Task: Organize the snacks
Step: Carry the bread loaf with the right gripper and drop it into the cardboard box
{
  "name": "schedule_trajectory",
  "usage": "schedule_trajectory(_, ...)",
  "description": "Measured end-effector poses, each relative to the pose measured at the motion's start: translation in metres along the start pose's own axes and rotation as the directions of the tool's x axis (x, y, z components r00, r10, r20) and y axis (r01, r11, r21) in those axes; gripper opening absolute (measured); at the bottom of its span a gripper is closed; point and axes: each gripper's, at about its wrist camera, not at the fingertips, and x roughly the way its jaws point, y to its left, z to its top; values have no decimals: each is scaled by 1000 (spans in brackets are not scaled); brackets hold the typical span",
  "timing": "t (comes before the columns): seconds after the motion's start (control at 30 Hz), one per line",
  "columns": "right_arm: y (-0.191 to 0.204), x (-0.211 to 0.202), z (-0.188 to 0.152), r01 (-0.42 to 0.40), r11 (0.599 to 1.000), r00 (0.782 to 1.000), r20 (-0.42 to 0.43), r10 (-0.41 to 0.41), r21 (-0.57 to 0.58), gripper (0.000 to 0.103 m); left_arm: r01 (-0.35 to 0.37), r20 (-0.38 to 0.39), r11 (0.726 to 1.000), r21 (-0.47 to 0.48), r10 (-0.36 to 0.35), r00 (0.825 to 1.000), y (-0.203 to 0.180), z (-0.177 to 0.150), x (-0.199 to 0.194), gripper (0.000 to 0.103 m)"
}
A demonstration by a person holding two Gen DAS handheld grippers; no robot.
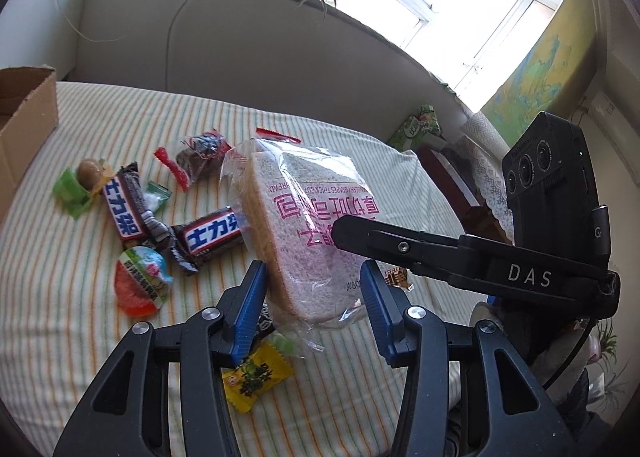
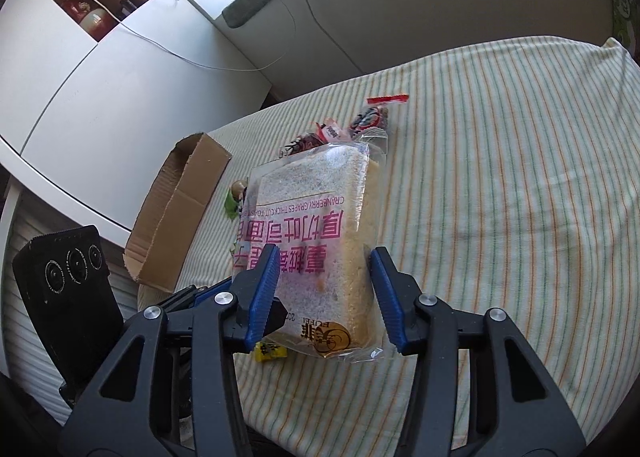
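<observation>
Both the left gripper (image 1: 314, 313) and right gripper (image 2: 324, 293) clamp the bagged bread (image 1: 308, 225) at frame centre, sharing its floppy bulk, presumably bound for the cardboard box (image 2: 176, 217) at left.

Left gripper (image 1: 314, 309) and right gripper (image 2: 324, 293), both clamped, angled downward.

A clear bag of thick-cut bread (image 1: 304, 233) with pink print stands lifted off the striped cloth (image 1: 80, 297), tilted, printed face up. Left of it on the cloth lie two dark chocolate bars (image 1: 128, 209), a peanut sweet on a green wrapper (image 1: 86, 177), a round jelly cup (image 1: 140, 281) and a red-ended wrapped cake (image 1: 200, 157). A yellow packet (image 1: 256, 377) lies nearer. An open cardboard box (image 2: 176, 209) sits at the cloth's left edge.
</observation>
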Motion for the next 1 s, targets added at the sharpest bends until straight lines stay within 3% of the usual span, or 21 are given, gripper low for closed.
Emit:
schedule_trajectory(0.27,61,14,11,-38,995,999,-6,38,-94,50,-57,91,998,-31,59,994,36,3,-51,46)
schedule_trajectory(0.53,129,48,18,-88,980,996,-33,84,-179,50,-127,164,987,-97,142,976,77,3,-95,46)
schedule_trajectory(1.0,213,111,18,-160,946,985,-113,133,-283,50,-232,205,951,-205,274,940,142,0,-145,46)
